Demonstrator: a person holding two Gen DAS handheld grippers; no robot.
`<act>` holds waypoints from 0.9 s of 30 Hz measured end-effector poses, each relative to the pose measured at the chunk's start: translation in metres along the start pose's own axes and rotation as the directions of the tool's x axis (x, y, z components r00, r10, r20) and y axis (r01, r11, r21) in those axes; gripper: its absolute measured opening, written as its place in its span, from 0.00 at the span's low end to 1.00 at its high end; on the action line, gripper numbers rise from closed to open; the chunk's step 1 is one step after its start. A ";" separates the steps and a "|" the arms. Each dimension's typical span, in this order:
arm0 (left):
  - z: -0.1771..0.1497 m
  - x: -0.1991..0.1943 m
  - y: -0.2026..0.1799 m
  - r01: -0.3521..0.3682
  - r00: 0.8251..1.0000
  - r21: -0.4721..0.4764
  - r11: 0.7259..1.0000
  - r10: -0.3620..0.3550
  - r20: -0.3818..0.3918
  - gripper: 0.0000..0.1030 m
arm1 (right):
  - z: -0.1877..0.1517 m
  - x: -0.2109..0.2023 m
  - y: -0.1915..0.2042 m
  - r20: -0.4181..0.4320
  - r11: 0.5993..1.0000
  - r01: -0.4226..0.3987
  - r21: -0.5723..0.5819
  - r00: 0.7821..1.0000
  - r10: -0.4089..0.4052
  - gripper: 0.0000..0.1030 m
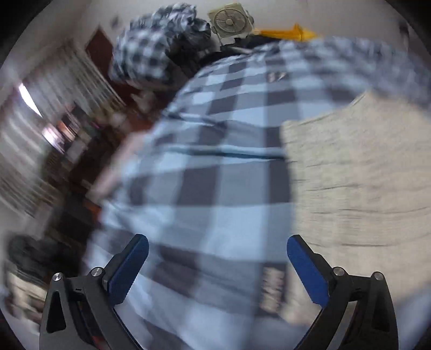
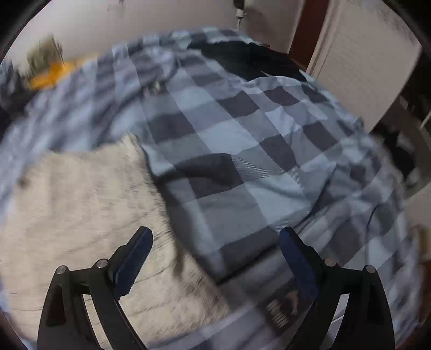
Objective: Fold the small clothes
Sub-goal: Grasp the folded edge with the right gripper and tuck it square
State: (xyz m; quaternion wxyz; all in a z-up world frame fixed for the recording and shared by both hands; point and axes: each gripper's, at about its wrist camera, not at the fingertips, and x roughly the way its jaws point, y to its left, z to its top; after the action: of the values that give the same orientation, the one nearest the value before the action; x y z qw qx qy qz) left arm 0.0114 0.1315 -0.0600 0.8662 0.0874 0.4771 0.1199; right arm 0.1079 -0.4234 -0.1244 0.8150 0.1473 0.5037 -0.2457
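Left gripper [image 1: 217, 265] poised over checked bedcover [image 1: 215, 150], blue fingers [image 1: 129, 272] spread wide, nothing between them. Right gripper [image 2: 215, 262] likewise spread and empty, straddling the edge of the pale grey garment [image 2: 80, 204]. Garment flat on the bed: right of the fingers in the left view [image 1: 358, 172], lower left in the right view. Left view alone: bed's left edge, fan [image 1: 230, 21]. Right view alone: door [image 2: 363, 67] past bed's right edge. Both blurred.
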 end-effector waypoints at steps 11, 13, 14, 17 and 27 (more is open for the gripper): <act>-0.049 -0.012 -0.001 0.418 0.877 -0.075 0.905 -0.424 -0.226 1.00 | -0.027 0.013 -0.017 -0.372 0.908 -0.388 0.156 0.829 0.418 0.90; -0.051 0.002 -0.006 0.426 0.859 -0.090 0.900 -0.434 -0.272 1.00 | -0.030 0.025 -0.018 -0.400 0.905 -0.400 0.146 0.813 0.424 0.90; -0.051 0.010 -0.009 0.421 0.857 -0.082 0.903 -0.426 -0.291 1.00 | -0.031 0.032 -0.019 -0.405 0.903 -0.403 0.149 0.808 0.428 0.90; -0.048 0.027 -0.023 0.394 0.863 -0.015 0.919 -0.376 -0.337 1.00 | -0.035 0.046 -0.018 -0.389 0.905 -0.405 0.128 0.819 0.421 0.90; -0.044 0.066 -0.068 0.447 0.852 0.205 0.871 -0.346 -0.392 0.96 | -0.049 0.103 0.009 -0.496 0.887 -0.443 0.127 0.746 0.444 0.90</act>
State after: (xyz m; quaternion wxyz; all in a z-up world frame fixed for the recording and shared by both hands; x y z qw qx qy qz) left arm 0.0170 0.0875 -0.1543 0.7532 0.0892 0.6404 -0.1208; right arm 0.1150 -0.4180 -0.2387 0.6860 0.3229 0.6520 0.0027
